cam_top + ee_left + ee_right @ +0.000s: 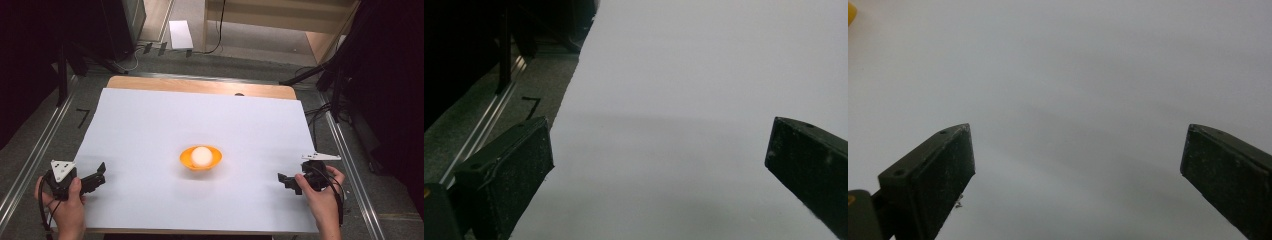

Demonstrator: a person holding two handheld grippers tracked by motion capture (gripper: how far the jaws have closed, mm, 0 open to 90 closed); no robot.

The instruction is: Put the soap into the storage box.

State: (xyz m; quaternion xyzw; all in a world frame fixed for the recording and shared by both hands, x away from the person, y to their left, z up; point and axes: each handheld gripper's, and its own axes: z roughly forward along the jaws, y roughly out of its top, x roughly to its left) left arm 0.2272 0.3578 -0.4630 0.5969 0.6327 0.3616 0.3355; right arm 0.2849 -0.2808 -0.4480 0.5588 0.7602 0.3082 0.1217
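- A white sheet (150, 130) covered most of the wooden table (200, 85), and only a strip of wood showed along the far edge.
- An orange bowl (200, 159) sat near the middle of the sheet, a little closer to the near edge than to the far one.
- A white ball (201, 155) lay inside the bowl. It looked round like an egg or a ball, but it was too small to tell which.
- The left gripper (101, 169) was held by the left hand (67, 200) near the near left corner of the sheet. Its jaws were spread wide with nothing between them, as the left gripper view showed.
- The right gripper (281, 178) was held by the right hand (322, 192) near the near right corner. Its jaws were spread wide too, with just bare sheet between them.
- Both grippers pointed in toward the middle, and both were well apart from the bowl.
- The bowl lay ahead of the left gripper and to its right, and ahead of the right gripper and to its left.
- The right gripper looked a bit nearer to the bowl than the left one, so it seemed the handier one to reach in first.
- A tiny yellow-orange edge of the bowl peeked in at the top left corner of the right gripper view.
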